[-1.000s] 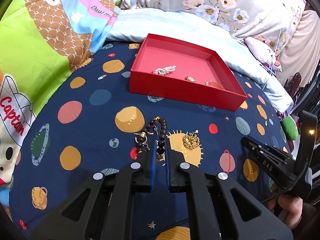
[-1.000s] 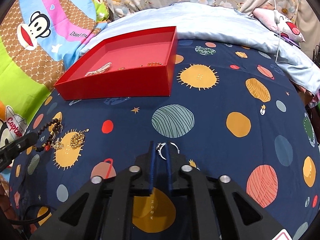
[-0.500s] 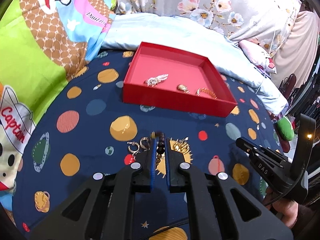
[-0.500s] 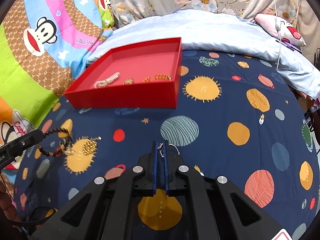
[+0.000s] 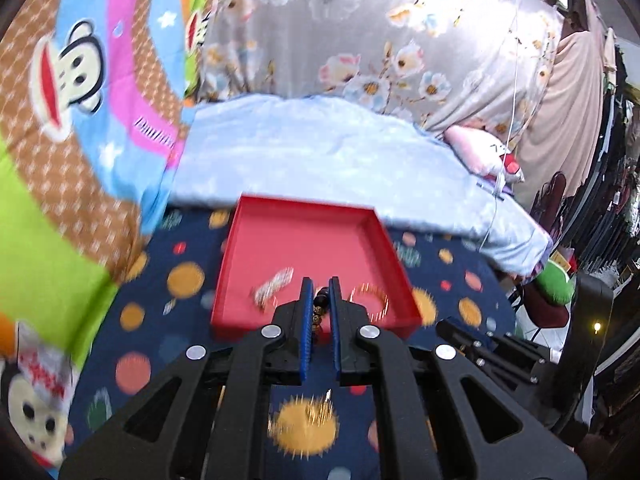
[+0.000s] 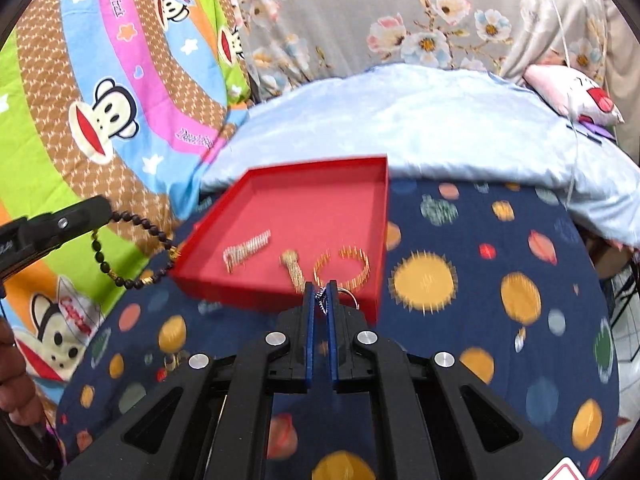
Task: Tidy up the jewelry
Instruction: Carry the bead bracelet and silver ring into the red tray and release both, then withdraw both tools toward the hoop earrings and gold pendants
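My left gripper (image 5: 319,289) is shut on a dark beaded bracelet (image 5: 320,306), lifted near the front wall of the red tray (image 5: 304,216). In the right wrist view the left gripper (image 6: 96,208) shows at the left with the bracelet (image 6: 132,248) hanging from it beside the tray (image 6: 320,184). My right gripper (image 6: 320,292) is shut on a small silver ring (image 6: 347,294), raised by the tray's front right corner. In the tray lie a silver piece (image 6: 246,250), a gold earring (image 6: 292,264) and a gold bangle (image 6: 342,266). A gold pendant (image 5: 318,408) lies blurred on the bedspread.
The tray rests on a navy planet-print bedspread (image 6: 480,300). A pale blue quilt (image 6: 420,120) lies behind it, with a cartoon monkey blanket (image 6: 100,100) at the left and floral fabric at the back. The right gripper's body (image 5: 520,356) shows at the right of the left wrist view.
Both grippers have risen off the bedspread and moved toward the tray. The beaded bracelet now hangs in the air from the left gripper. The ring has left the bedspread with the right gripper.
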`<state>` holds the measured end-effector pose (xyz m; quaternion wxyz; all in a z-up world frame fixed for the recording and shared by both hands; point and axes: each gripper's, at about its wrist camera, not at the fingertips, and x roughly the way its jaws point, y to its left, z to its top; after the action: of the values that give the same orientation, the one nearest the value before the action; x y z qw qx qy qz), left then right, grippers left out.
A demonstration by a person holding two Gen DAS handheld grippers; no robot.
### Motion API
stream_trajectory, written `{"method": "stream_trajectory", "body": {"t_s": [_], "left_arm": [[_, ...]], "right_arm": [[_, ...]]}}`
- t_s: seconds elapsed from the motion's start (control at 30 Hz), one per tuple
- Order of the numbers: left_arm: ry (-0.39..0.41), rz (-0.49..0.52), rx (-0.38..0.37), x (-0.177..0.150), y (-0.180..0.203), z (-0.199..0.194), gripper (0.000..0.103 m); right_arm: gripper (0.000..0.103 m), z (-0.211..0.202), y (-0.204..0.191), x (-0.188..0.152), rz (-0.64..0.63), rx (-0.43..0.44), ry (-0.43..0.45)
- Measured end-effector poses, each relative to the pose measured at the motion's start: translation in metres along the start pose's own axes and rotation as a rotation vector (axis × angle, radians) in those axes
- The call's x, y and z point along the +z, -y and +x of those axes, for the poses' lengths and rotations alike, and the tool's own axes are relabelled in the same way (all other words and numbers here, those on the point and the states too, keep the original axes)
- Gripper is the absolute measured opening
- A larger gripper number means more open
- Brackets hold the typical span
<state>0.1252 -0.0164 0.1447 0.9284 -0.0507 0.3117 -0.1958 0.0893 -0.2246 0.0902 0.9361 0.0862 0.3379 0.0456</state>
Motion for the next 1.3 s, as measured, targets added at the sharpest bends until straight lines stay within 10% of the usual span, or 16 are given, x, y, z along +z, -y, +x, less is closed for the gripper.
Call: {"method": "stream_trajectory", "body": {"t_s": [0.6, 0.67, 0.73, 0.87, 1.3], "left_arm": [[-0.085, 0.016, 0.080, 0.051, -0.029, 0.154, 0.008], [-0.082, -0.002, 0.104, 0.049, -0.034, 0.161, 0.039], [-0.073, -0.028, 0.134, 0.049, -0.040, 0.161, 0.059], [-0.059, -0.050, 0.153, 0.047, -0.048, 0.153, 0.066], [-0.031, -0.085, 0.172, -0.005, -0.048, 0.081, 0.073]], "right_arm": [[0.005, 0.122, -0.012, 0.066, -0.092, -0.008, -0.063], [0.005, 0.134, -0.013, 0.064, -0.098, 0.003, -0.088], [0.007, 0.137, -0.014, 0.062, -0.103, -0.007, -0.085], [0.023, 0.129, -0.007, 0.060, -0.069, 0.003, -0.061], [0.027, 0.043, 0.023, 0.003, 0.084, 0.043, -0.021]]}}
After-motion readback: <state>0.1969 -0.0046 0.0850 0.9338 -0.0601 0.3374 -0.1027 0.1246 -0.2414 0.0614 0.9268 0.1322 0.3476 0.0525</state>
